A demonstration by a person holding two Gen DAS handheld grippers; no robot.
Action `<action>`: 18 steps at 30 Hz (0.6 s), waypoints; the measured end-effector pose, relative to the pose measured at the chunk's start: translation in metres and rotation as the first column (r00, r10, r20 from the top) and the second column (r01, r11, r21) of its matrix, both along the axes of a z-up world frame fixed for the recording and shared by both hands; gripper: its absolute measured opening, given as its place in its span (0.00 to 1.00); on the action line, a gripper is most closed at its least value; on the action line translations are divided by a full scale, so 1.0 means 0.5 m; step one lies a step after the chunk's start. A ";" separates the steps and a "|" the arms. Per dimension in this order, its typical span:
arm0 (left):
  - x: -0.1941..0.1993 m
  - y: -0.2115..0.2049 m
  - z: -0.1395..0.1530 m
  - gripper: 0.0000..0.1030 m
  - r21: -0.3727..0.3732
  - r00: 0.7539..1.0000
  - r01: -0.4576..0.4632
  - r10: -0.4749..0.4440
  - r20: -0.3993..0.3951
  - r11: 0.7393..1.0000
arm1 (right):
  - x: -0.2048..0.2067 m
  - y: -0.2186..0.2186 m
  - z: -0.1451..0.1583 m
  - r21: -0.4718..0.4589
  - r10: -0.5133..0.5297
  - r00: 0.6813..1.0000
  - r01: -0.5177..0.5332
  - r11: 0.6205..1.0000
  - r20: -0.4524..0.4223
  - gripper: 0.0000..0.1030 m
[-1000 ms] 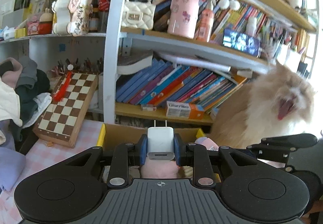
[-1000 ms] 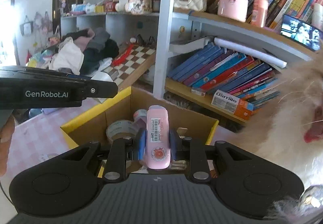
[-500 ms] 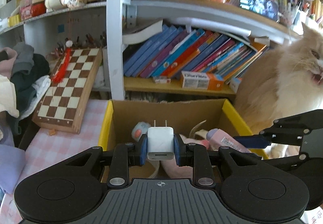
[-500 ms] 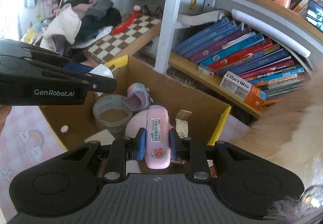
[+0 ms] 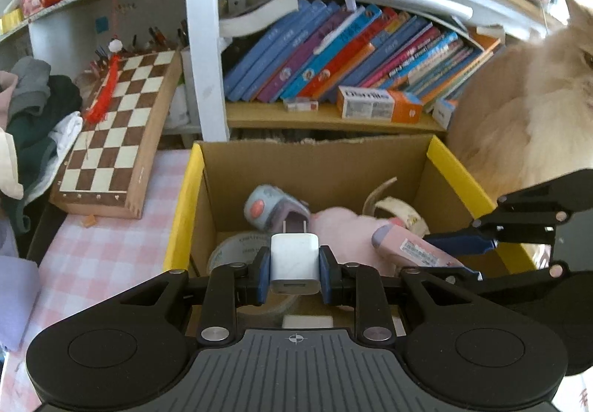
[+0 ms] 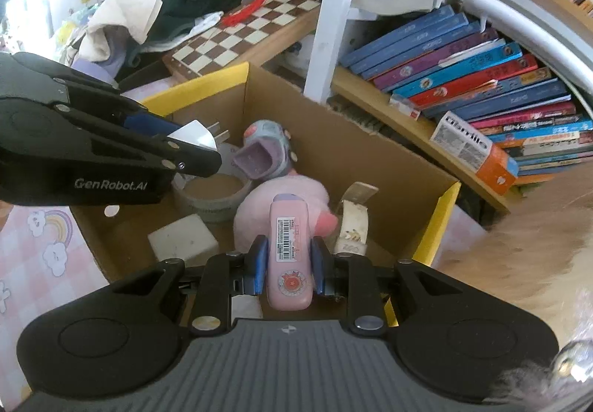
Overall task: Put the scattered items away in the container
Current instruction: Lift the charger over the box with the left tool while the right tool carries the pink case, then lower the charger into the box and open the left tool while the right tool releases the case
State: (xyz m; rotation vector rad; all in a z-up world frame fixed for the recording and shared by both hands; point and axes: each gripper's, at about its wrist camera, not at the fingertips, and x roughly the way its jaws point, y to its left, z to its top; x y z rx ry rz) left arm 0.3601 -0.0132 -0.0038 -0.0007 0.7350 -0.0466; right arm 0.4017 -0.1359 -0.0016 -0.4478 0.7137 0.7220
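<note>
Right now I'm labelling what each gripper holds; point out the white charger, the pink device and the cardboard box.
white charger (image 5: 294, 258), left wrist view, front face.
pink device (image 6: 289, 245), right wrist view, barcode label.
cardboard box (image 6: 370, 156), right wrist view, inner wall.

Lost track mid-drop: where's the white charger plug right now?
The white charger plug is clamped in the left gripper, held over the cardboard box above the tape roll; the right wrist view shows it at left.

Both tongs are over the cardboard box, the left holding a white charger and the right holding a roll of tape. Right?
Not quite. The right tongs hold a pink device with a barcode label, as the right wrist view shows. The roll of tape already lies in the cardboard box. The left tongs do hold the white charger.
</note>
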 end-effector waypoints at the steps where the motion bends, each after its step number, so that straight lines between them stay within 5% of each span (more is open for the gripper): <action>1: 0.001 -0.001 -0.004 0.24 0.005 1.000 0.004 -0.004 -0.009 1.000 | 0.002 0.001 -0.002 -0.005 0.002 1.000 -0.002 1.000 -0.004 0.22; 18: 0.040 -0.011 -0.054 0.24 0.051 0.993 0.025 -0.019 -0.121 0.998 | 0.024 0.009 -0.028 -0.048 0.057 0.996 -0.061 0.997 -0.066 0.23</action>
